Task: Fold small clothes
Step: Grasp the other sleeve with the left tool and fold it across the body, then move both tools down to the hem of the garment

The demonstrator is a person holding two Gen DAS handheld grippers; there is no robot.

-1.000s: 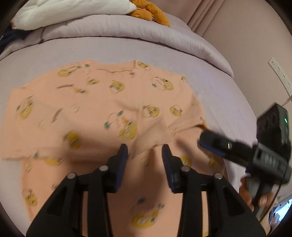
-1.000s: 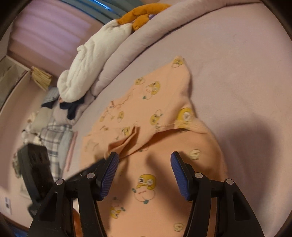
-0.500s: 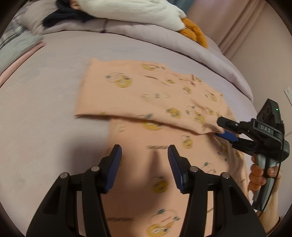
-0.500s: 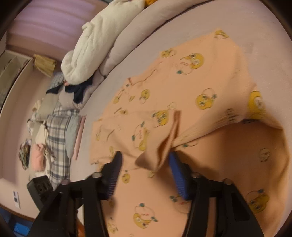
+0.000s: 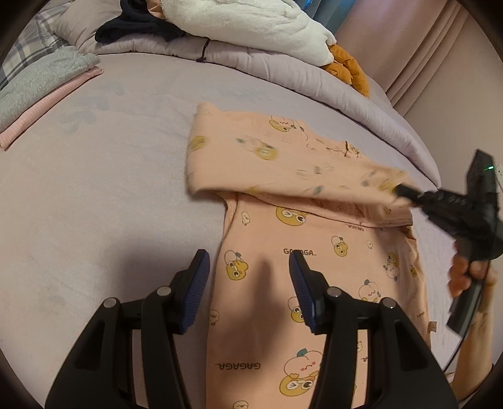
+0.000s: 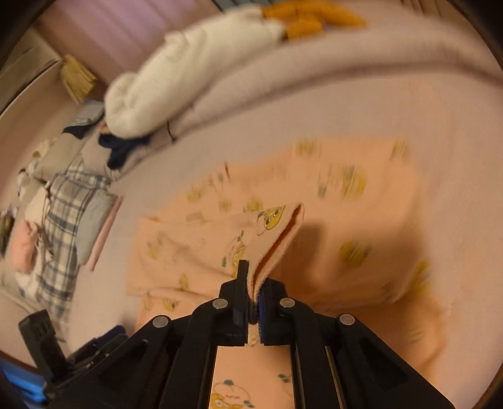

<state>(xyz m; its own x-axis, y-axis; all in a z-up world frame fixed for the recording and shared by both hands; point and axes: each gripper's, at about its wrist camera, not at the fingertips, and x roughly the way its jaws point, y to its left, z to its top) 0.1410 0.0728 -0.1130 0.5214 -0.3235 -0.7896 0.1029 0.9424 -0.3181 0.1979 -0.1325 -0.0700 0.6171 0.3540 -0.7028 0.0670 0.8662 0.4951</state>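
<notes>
A peach garment (image 5: 314, 251) printed with yellow cartoon figures lies on the lilac bed (image 5: 110, 163). Its upper part is folded across as a band (image 5: 267, 163). My left gripper (image 5: 248, 283) is open and empty, hovering over the garment's lower left edge. My right gripper (image 6: 254, 292) is shut on the garment's folded cuff edge (image 6: 276, 239) and lifts it off the bed. It also shows in the left wrist view (image 5: 405, 192) at the right, pinching the end of the folded band.
A lilac duvet roll (image 5: 283, 66), white fleece (image 5: 251, 25) and an orange plush toy (image 5: 345, 69) lie at the bed's head. Folded grey and pink clothes (image 5: 37, 91) sit at the far left. A plaid cloth pile (image 6: 59, 214) lies beside the bed.
My right gripper has closed on the garment's edge and raised it. My left gripper has shifted left along the bed and stays open.
</notes>
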